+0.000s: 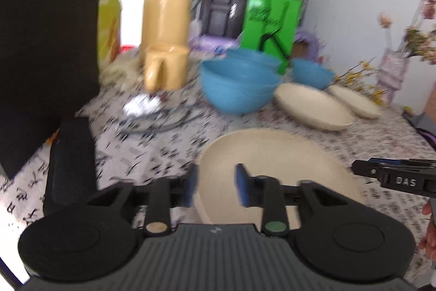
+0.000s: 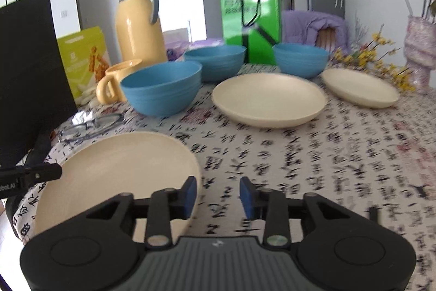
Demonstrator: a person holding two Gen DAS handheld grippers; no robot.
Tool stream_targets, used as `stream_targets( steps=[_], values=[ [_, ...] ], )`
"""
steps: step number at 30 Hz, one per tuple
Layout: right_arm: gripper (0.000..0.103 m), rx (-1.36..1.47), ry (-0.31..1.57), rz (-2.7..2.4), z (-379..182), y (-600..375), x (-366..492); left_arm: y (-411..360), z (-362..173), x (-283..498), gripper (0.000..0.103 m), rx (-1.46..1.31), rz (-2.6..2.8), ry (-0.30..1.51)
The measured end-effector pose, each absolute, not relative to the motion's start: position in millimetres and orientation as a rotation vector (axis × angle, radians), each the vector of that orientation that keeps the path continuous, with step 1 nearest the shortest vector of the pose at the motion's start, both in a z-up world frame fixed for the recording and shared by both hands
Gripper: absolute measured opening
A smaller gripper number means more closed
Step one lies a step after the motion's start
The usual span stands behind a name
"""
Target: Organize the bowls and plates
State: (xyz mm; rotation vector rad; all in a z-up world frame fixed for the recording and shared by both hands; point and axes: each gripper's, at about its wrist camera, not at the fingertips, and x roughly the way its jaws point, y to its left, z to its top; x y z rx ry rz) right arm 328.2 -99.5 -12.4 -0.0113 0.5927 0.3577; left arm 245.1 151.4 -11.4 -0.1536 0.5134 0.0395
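Closest in on the left-wrist view is the left gripper (image 1: 216,186), black with blue pads, jaws apart and holding nothing, hanging right over the near rim of a round cream plastic plate (image 1: 272,165) that sits on the calligraphy-print tablecloth (image 1: 152,154). Same plate shows in the right-wrist view at about 10 o'clock from the right gripper (image 2: 218,197), which is also spread open and empty, its left pad just at the plate's edge while the rest hovers over bare cloth. Further out, around 12 o'clock, a second cream plate (image 2: 268,100) lies flat, and a third cream plate (image 2: 359,87) sits at roughly 1 o'clock, well apart from the nearest one. Three ribbed blue plastic bowls stand behind them: the nearest bowl (image 2: 160,92) at 11 o'clock, the middle bowl (image 2: 215,62) just behind it, and the far bowl (image 2: 299,59) beside the bright green paper bag (image 2: 250,18). Off at 10 o'clock there's a yellow mug (image 2: 114,83) in front of a tall yellow thermos jug (image 2: 139,23). Left view is pretty blurry.
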Motion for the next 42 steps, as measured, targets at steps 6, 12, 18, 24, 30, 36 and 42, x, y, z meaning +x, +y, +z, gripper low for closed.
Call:
stream_targets(
  steps=[6,12,18,24,30,36,42],
  values=[
    [0.061,-0.037,0.475,0.290,14,-150,278,106,10,199,0.090,-0.072,-0.041,0.375],
    [0.092,-0.098,0.308,0.217,28,-200,191,68,15,133,0.103,-0.059,-0.050,0.223],
    [0.103,-0.063,0.241,0.186,12,-232,98,43,3,75,0.103,-0.069,-0.036,0.195],
    [0.103,-0.029,0.200,0.163,-15,-245,40,27,-11,38,0.103,0.000,-0.018,0.214],
    [0.103,0.034,0.204,0.132,-19,-247,43,28,-13,35,0.103,0.025,-0.004,0.204],
    [0.103,0.031,0.190,0.127,-20,-246,45,35,-10,42,0.103,-0.012,0.014,0.208],
    [0.103,0.039,0.191,0.107,-18,-249,55,34,-7,55,0.103,-0.006,0.009,0.205]
  ],
)
